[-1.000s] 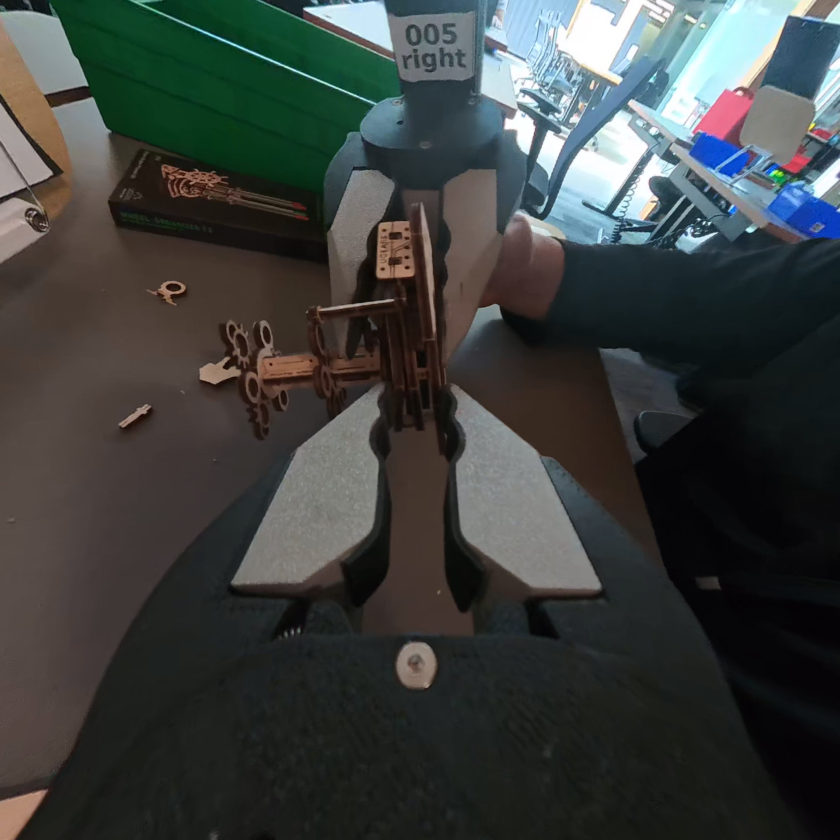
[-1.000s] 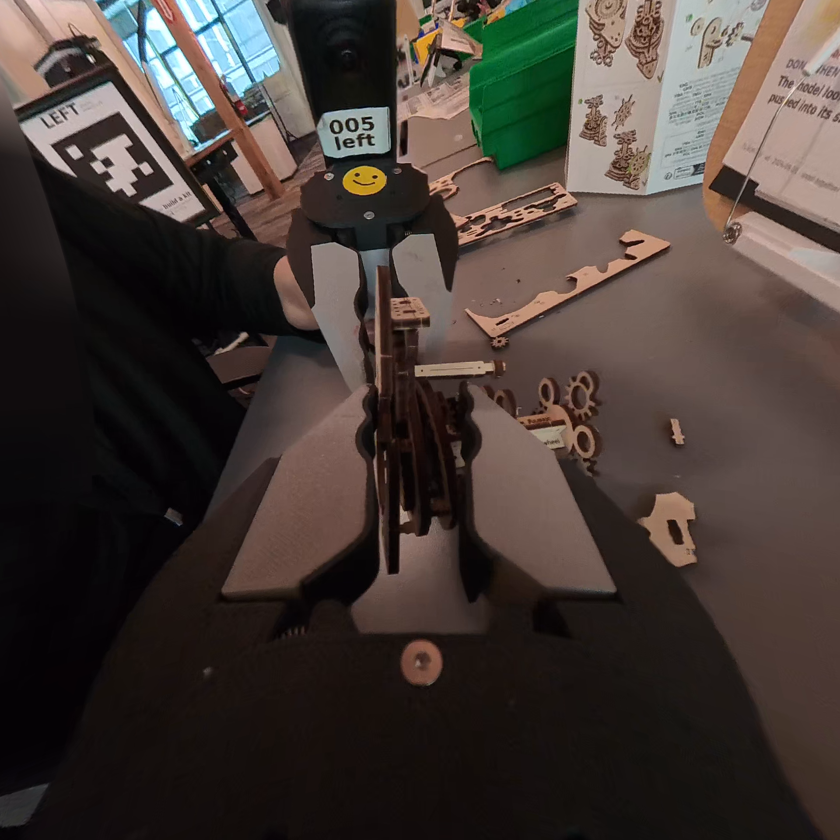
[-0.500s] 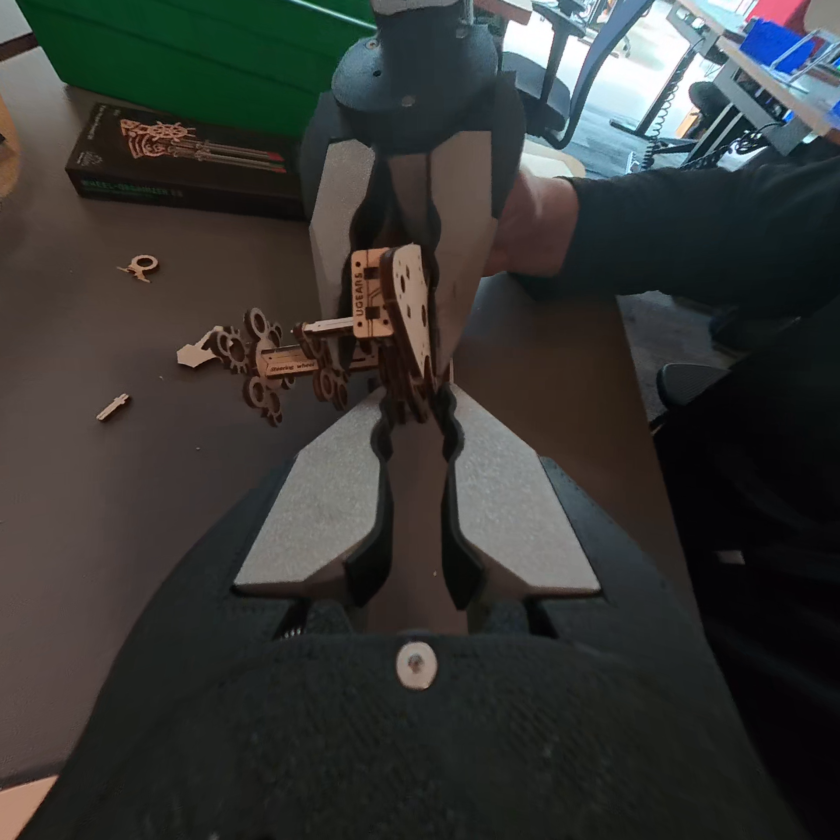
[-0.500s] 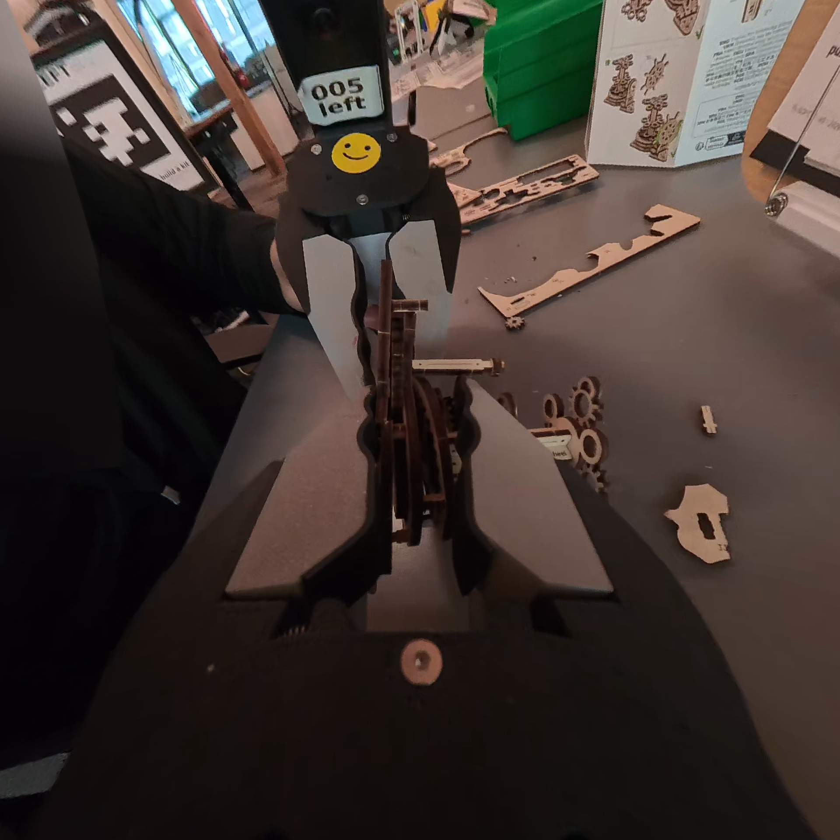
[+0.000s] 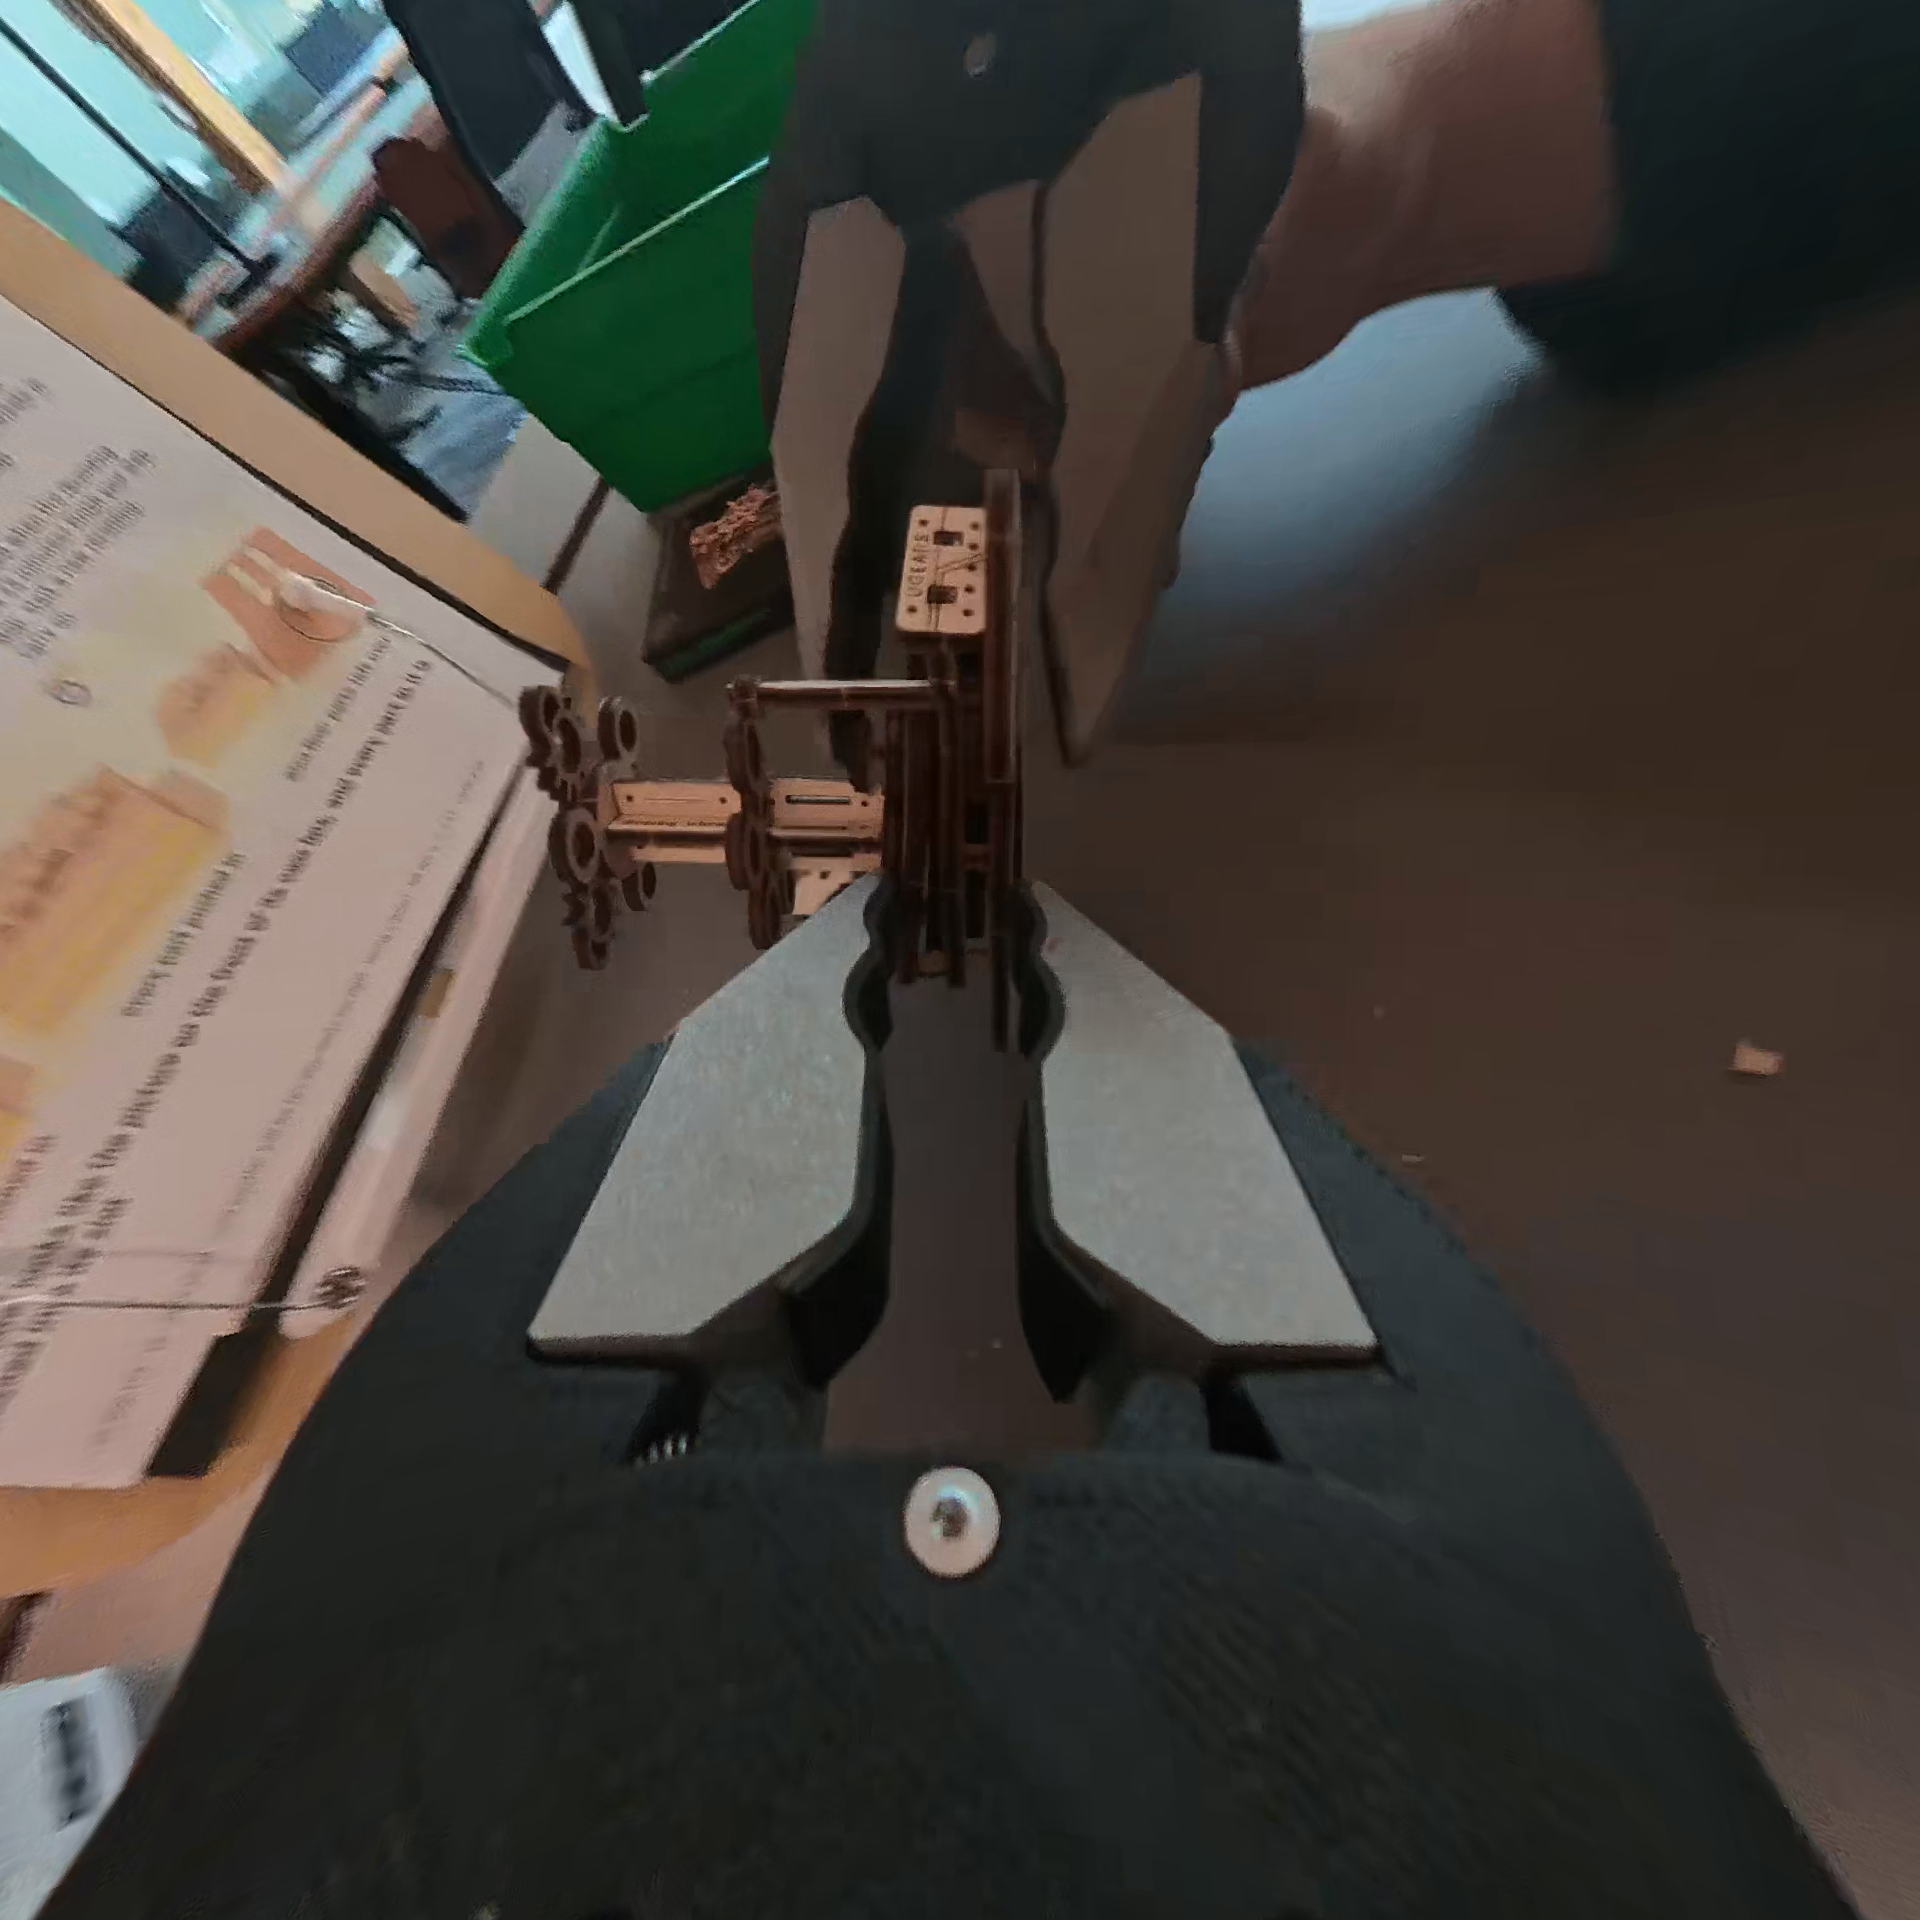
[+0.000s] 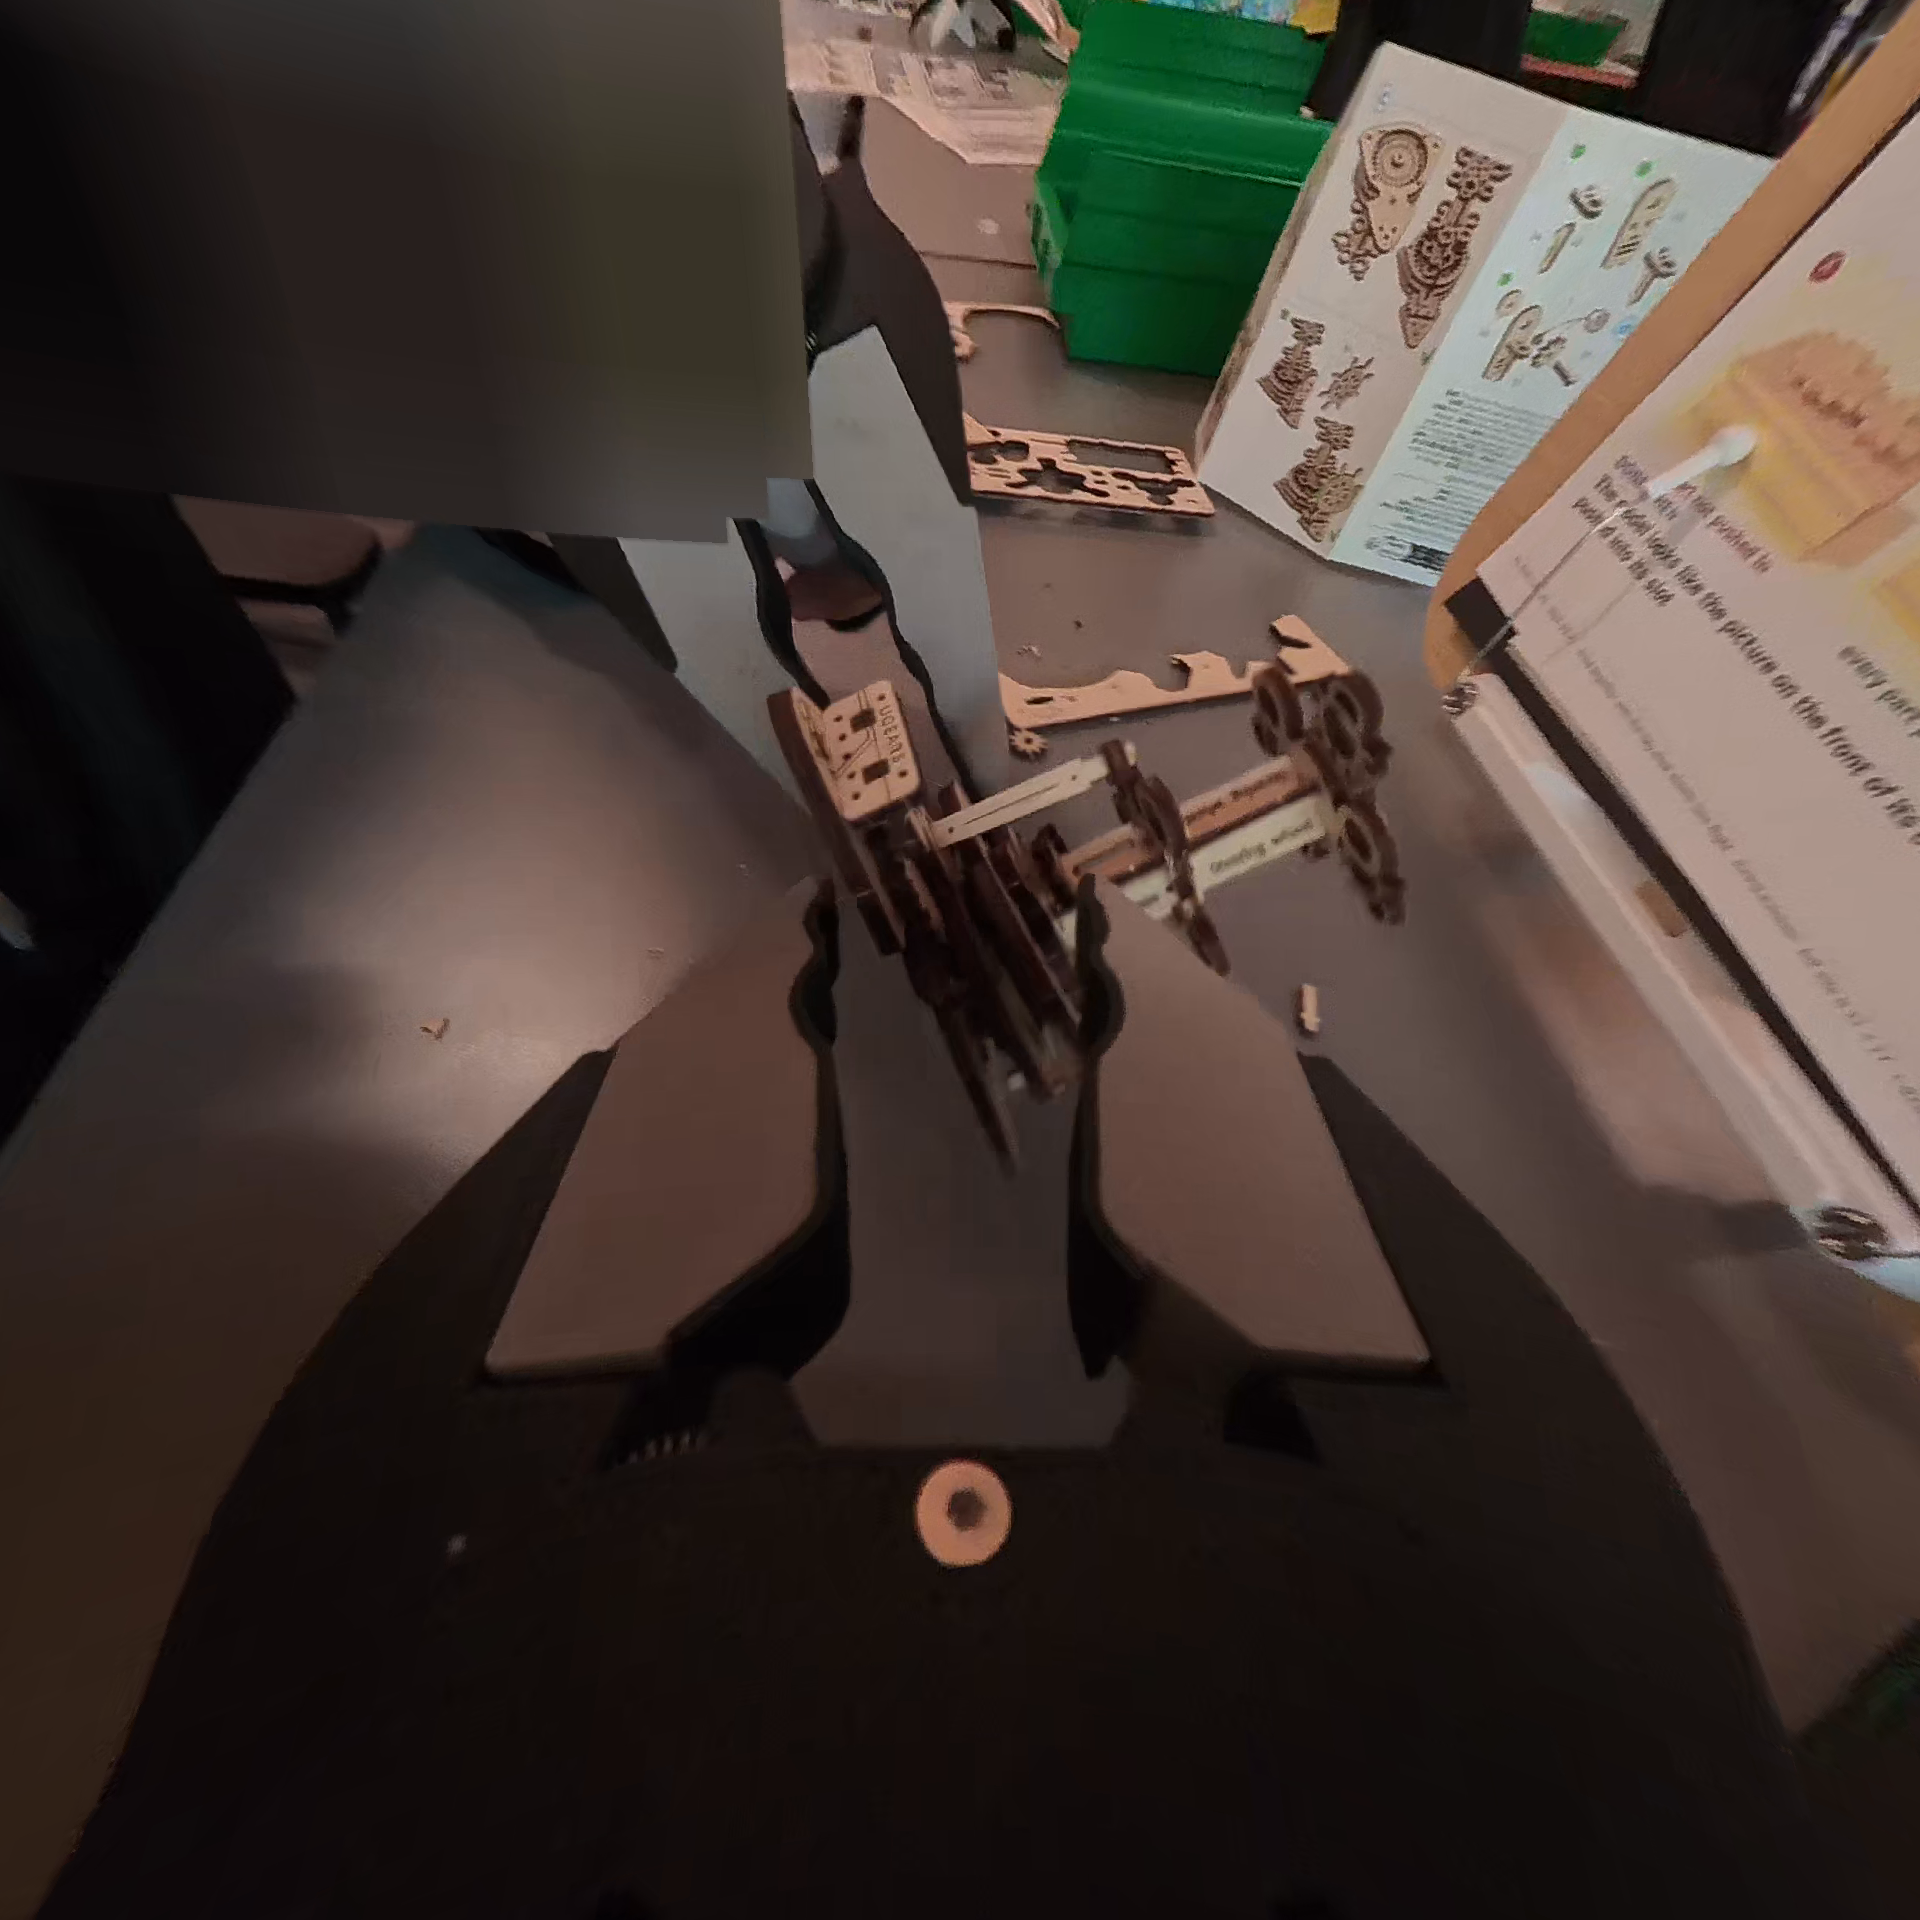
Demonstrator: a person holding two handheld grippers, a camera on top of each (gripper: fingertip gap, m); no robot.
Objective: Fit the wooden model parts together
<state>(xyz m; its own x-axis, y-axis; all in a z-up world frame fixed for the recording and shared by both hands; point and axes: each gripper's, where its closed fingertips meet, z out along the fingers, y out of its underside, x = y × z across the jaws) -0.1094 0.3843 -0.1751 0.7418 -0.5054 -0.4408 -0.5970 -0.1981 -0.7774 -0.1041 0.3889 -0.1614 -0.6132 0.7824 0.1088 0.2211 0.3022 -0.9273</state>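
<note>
My left gripper (image 5: 954,935): black textured housing, one silver screw (image 5: 951,1522) on the centreline, two grey wedge-shaped fingers (image 5: 748,1132) with wavy black inner edges. My right gripper (image 6: 956,935): same black body, pale round screw (image 6: 963,1512), grey fingers (image 6: 686,1195). Dark sleeve (image 5: 1756,156) on my arm.

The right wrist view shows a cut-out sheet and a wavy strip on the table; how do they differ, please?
The cut-out sheet is a rectangular frame pierced with holes; the wavy strip is narrow, with one notched edge. The sheet lies farther off; the strip lies nearer the model. Both are pale wood, flat on the table.
</note>
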